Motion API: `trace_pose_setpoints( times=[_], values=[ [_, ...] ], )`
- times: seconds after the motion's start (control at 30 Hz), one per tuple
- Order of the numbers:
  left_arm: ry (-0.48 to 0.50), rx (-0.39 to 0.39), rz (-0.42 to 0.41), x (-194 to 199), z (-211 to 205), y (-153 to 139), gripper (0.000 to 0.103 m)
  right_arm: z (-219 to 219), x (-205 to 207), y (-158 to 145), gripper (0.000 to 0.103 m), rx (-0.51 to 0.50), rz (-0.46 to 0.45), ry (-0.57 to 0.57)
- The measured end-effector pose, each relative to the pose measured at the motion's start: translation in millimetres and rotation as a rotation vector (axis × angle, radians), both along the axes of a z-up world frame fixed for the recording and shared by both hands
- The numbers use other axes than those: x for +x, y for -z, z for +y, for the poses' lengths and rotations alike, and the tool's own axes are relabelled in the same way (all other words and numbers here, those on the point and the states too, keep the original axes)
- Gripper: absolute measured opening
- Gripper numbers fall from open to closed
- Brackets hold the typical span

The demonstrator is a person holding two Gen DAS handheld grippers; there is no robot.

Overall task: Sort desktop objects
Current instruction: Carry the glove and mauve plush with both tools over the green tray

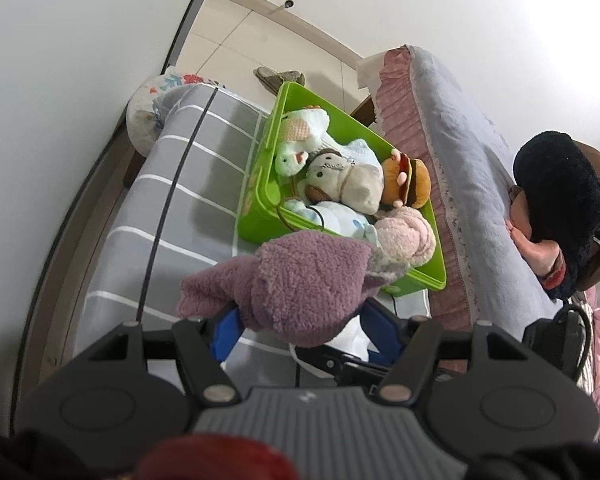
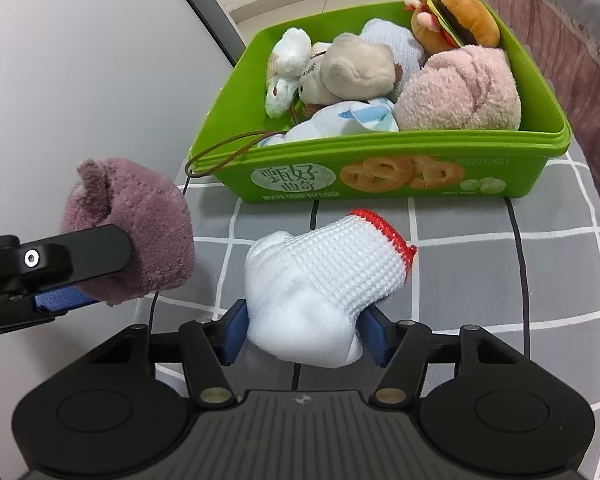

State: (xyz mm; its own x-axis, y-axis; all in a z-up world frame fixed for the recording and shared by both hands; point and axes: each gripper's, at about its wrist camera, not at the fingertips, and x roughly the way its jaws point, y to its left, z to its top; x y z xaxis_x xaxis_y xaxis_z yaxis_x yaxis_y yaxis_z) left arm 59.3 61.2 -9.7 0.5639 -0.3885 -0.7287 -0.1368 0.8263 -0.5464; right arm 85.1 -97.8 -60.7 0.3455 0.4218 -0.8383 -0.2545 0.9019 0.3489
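Note:
A purple fleece sock (image 1: pixel 300 280) sits between the blue pads of my left gripper (image 1: pixel 304 328), which is shut on it just short of the green bin (image 1: pixel 256 184). The right wrist view shows the same purple sock (image 2: pixel 140 240) in the left gripper (image 2: pixel 80 264), at the left edge. My right gripper (image 2: pixel 305 336) is shut on a white sock with a red cuff (image 2: pixel 324 276), held over the checked sheet in front of the green bin (image 2: pixel 520 176). The bin holds several plush toys, among them a hamburger (image 2: pixel 460 16) and a pink one (image 2: pixel 460 88).
The bin stands on a bed with a grey checked sheet (image 2: pixel 480 280). A black cable (image 1: pixel 168 200) runs across it. A lavender blanket with a pink frill (image 1: pixel 460 152) lies right of the bin, a white wall (image 1: pixel 60 80) left. Slippers (image 1: pixel 280 76) lie on the floor beyond.

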Motion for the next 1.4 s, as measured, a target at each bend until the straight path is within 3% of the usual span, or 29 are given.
trace_pose_setpoints(
  times=[0.67,1.1,1.4],
  values=[
    [0.022,0.033,-0.042,3,-2,-16,0.065,-39,4,-54,0.058,0.068,-0.088,0.087],
    [0.084,0.136,-0.049,57,-22,-21,0.065,-52,46,-78,0.059,0.064,-0.126,0.109],
    [0.18,0.19,-0.137,95,-32,-11,0.065,-55,94,-80,0.059,0.038,-0.139,0.13]
  ],
)
